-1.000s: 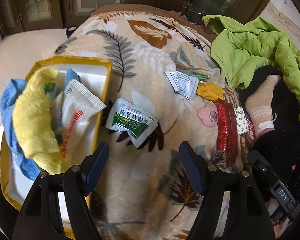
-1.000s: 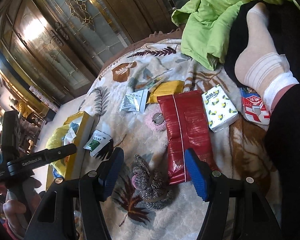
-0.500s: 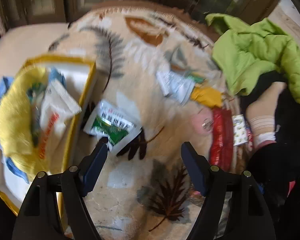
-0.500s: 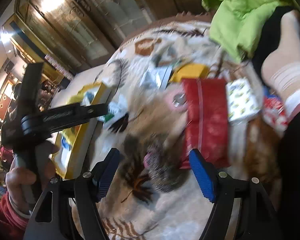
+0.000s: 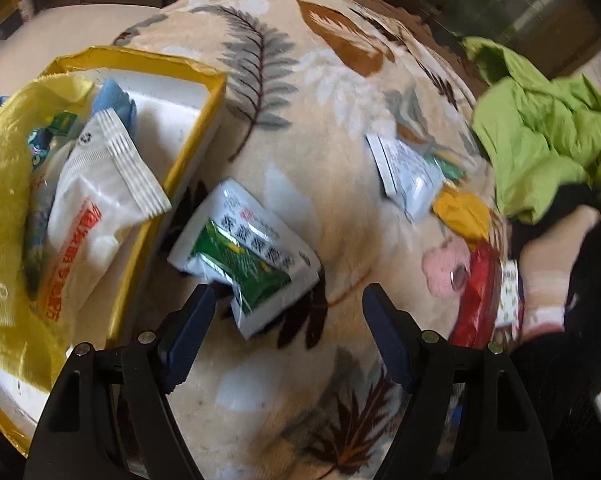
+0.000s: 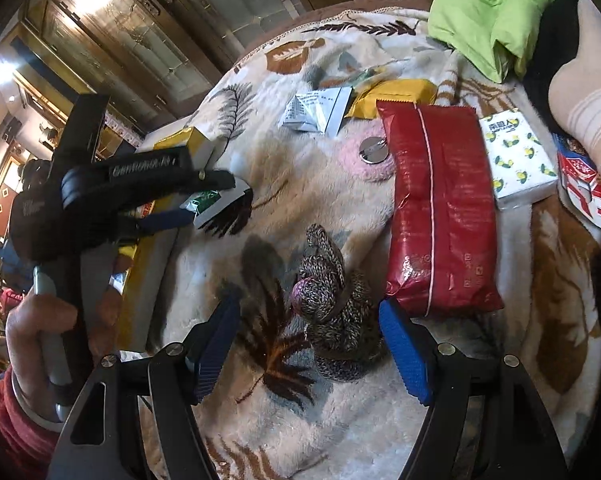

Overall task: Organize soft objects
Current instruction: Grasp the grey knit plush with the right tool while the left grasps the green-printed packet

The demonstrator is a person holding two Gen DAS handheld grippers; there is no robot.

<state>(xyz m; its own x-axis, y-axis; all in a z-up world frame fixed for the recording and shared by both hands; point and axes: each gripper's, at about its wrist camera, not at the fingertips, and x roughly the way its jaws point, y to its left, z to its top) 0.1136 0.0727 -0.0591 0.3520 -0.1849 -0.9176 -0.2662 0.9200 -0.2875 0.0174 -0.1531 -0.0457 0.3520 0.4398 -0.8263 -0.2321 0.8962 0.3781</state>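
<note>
1. Two grippers, both spread wide and empty: the left gripper (image 5: 286, 312) sits just short of the green sachet (image 5: 246, 256), the nearer of the pair.
2. The sachet lies slantwise on the blanket (image 5: 300, 128), beside the tray (image 5: 188, 148).
3. The right gripper (image 6: 310, 344) straddles the knit bundle (image 6: 332, 312); the red pack (image 6: 436, 212) crowds its right finger.

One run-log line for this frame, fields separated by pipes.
left gripper: open, at green-white sachet | right gripper: open, around knitted item | yellow-rimmed box: holds towel, packets
</note>
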